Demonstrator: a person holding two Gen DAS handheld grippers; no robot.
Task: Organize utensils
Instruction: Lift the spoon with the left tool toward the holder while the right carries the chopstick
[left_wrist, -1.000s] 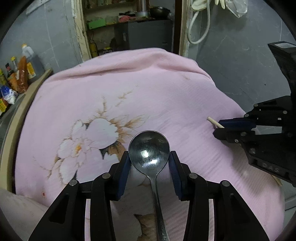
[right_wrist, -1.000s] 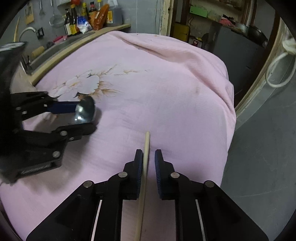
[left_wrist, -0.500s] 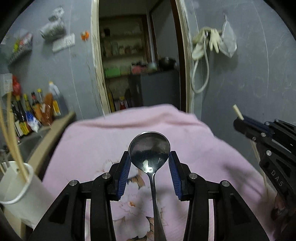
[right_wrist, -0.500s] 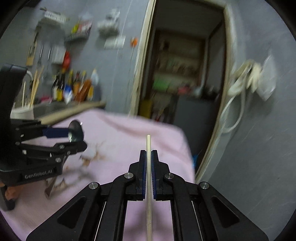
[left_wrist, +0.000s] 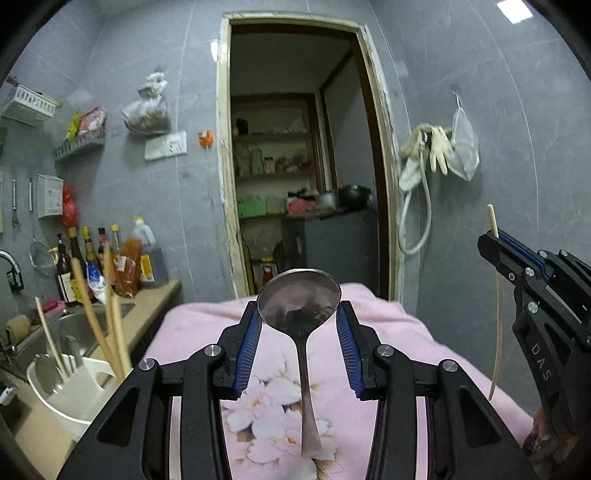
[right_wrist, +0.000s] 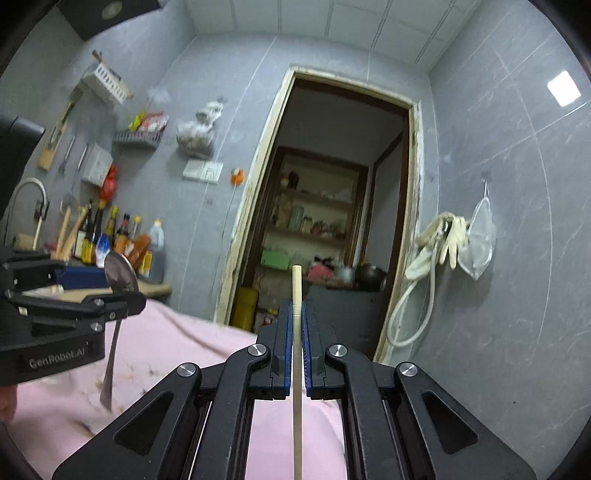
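Both utensils lifted clear of the pink cloth

The white holder with chopsticks waits at left on the counter; the left tongs clamp the spoon by its bowl and the right tongs pinch one chopstick, both raised from the cloth since a second ago, likely bound for the holder.

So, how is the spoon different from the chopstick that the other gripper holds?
The spoon is shiny grey metal, while the chopstick is pale wood. The spoon has a wide round bowl and a thin handle; the chopstick is one thin straight stick. The left gripper holds the spoon at its bowl with jaws apart; the right gripper is shut tight on the chopstick. Both are held above the pink cloth.
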